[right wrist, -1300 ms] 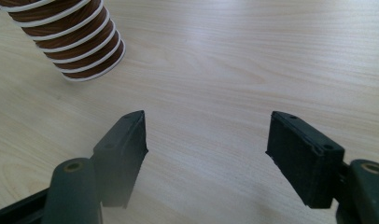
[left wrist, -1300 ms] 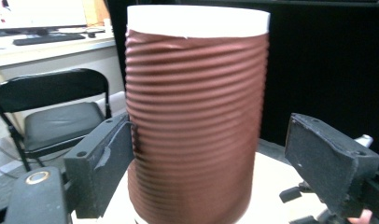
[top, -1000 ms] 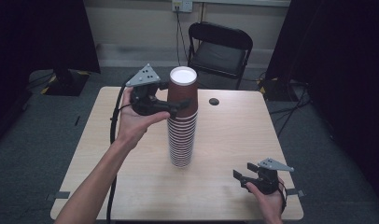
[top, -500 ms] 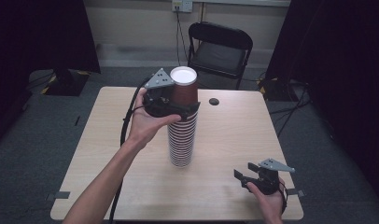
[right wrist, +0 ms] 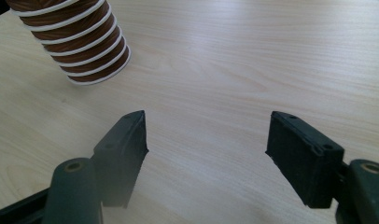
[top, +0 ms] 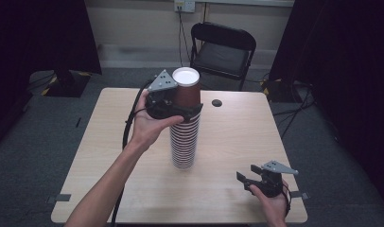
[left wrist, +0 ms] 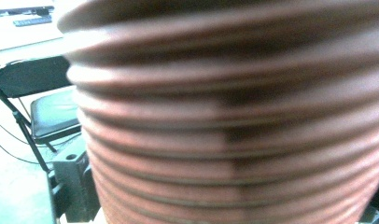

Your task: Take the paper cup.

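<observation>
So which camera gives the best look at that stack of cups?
The high view: the whole cup stack stands upright on the table. The left gripper view gives blurred rims up close, and the right gripper view catches just its bottom cups.

The high view looks forward and down from the person's side onto the whole worktop, far enough to take in the chair behind it. The left gripper view sits pressed close to the cup stack, blurred, facing the chair. The right gripper view looks low across the worktop over its own tongs toward the stack's base. All three share the stack.
</observation>
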The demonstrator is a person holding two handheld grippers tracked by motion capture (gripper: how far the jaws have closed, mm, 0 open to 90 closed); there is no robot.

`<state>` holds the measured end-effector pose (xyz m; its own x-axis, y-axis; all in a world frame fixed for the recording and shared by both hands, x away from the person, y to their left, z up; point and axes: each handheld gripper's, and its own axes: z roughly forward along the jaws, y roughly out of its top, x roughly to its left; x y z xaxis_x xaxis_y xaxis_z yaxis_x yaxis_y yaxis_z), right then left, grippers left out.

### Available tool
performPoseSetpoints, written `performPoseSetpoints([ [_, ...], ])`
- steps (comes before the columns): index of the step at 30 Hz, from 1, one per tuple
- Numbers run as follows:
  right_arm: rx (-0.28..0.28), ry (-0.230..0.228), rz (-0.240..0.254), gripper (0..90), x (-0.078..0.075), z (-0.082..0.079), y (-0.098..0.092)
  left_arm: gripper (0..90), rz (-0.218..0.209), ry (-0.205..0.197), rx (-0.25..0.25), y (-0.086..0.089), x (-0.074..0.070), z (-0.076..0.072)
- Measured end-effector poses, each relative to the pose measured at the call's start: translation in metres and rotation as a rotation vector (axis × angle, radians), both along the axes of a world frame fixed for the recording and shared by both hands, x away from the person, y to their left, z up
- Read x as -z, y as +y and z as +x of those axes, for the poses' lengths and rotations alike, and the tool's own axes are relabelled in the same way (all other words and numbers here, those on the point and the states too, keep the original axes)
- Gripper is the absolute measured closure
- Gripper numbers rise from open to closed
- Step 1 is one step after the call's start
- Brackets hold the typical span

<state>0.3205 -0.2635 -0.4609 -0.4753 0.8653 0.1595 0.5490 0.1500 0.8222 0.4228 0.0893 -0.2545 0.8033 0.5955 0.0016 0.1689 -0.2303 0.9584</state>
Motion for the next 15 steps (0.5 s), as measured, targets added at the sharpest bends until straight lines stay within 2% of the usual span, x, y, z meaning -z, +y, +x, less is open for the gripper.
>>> performPoseSetpoints([
  [3, -0.006, 0.002, 0.001, 28.4, 0.0, 0.0, 0.001, 11.3, -0.023, -0.019, -0.001, 0.002, -0.002, -0.001],
  [12, -0.002, 0.004, 0.001, 28.3, 0.0, 0.0, 0.001, 11.6, -0.023, -0.044, -0.012, 0.002, -0.012, -0.004],
  [14, -0.003, 0.004, 0.001, 28.4, 0.001, 0.0, 0.001, 11.6, -0.031, -0.05, -0.007, 0.003, -0.015, -0.004],
  [15, 0.0, 0.011, -0.001, 28.4, 0.001, 0.001, 0.001, 11.6, -0.051, -0.051, -0.001, 0.002, -0.017, -0.003],
])
